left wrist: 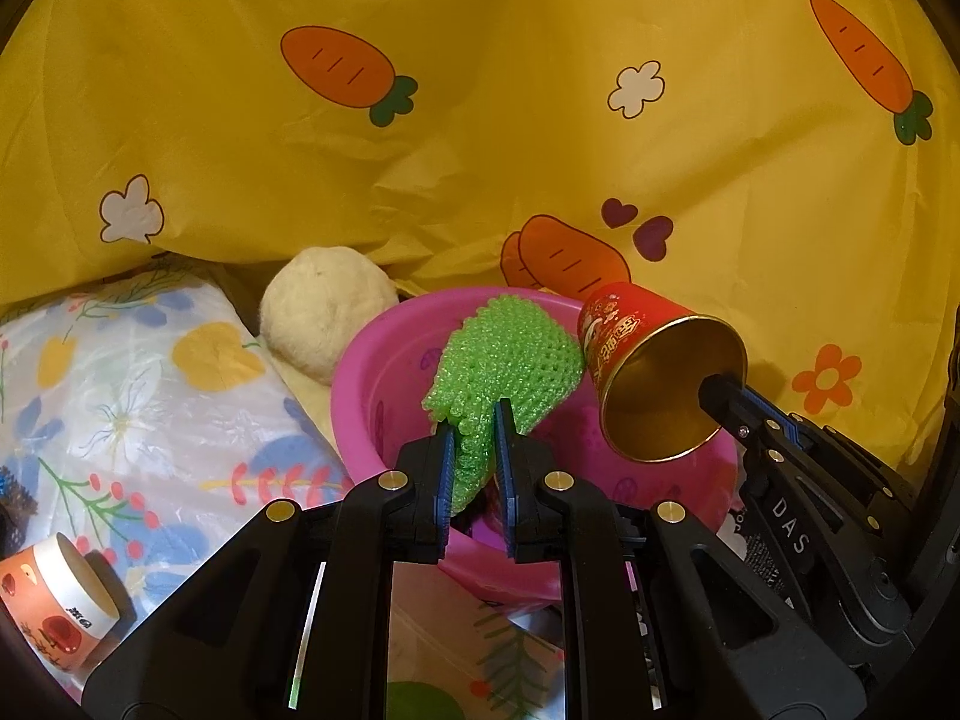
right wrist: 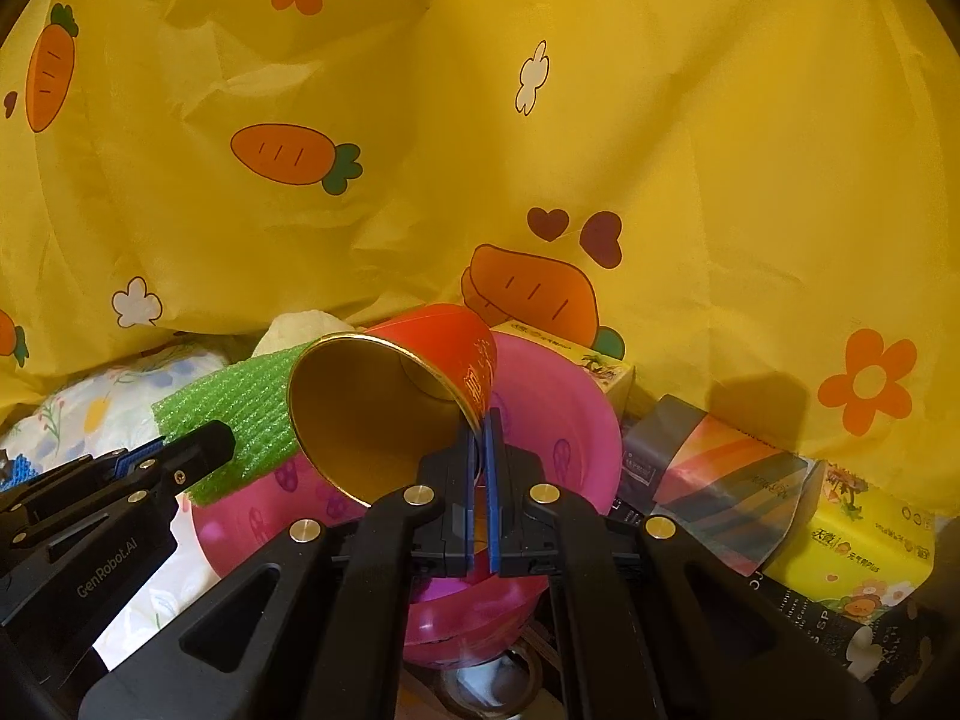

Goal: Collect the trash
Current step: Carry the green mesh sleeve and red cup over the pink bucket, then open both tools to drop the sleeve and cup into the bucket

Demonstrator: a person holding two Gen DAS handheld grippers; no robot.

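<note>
Together above the pink basin [left wrist: 360, 384], the left gripper [left wrist: 474, 420] pinched a bumpy green foam net [left wrist: 504, 354]; the right gripper [right wrist: 478, 420] clamped a red, gold-lined paper cup [right wrist: 384, 408] by its rim.

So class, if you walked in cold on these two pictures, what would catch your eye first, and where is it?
The yellow carrot-print sheet fills the whole background. Below it sits a pink bowl, and over the bowl each gripper holds a piece: the left gripper pinches a green foam net, and the right gripper grips the rim of a red cup, tipped with its gold inside showing.
</note>
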